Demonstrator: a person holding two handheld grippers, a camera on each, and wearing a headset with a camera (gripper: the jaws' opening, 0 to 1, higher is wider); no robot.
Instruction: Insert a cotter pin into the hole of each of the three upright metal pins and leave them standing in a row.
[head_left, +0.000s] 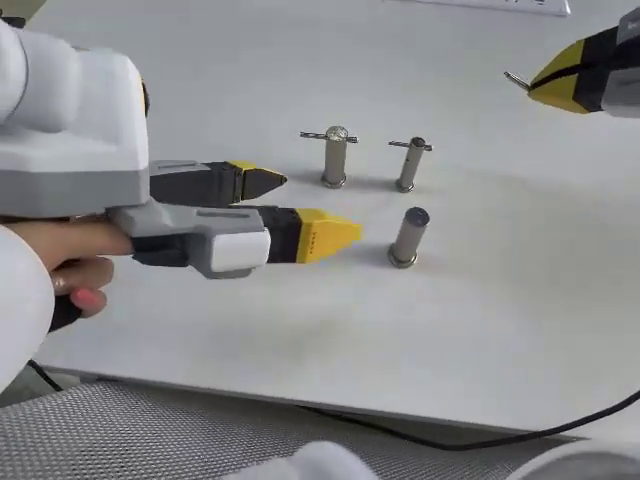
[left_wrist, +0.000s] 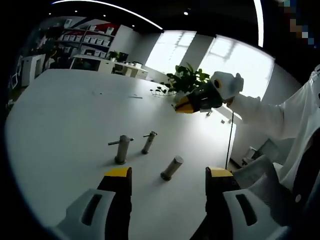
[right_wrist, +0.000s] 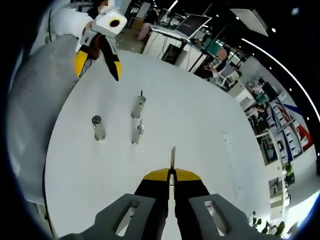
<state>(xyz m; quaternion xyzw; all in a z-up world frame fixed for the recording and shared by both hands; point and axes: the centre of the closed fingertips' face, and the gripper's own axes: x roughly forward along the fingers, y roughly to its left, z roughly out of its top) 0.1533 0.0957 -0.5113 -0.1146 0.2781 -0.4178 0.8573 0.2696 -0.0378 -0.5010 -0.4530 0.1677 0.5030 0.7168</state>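
Three upright metal pins stand on the white table (head_left: 500, 320). The back left pin (head_left: 335, 158) and the back right pin (head_left: 410, 165) each carry a cotter pin through the top. The front pin (head_left: 408, 237) has none and stands nearer than those two. My left gripper (head_left: 305, 208) is open, level with the pins and just to their left; in its own view the bare pin (left_wrist: 172, 168) lies ahead between its jaws. My right gripper (head_left: 545, 82) hovers at the far right, shut on a cotter pin (right_wrist: 172, 159) that sticks out of its tips.
A black cable (head_left: 450, 438) runs along the table's near edge. A grey mesh surface (head_left: 120, 435) lies below that edge. Open tabletop stretches to the right of the pins and in front of them.
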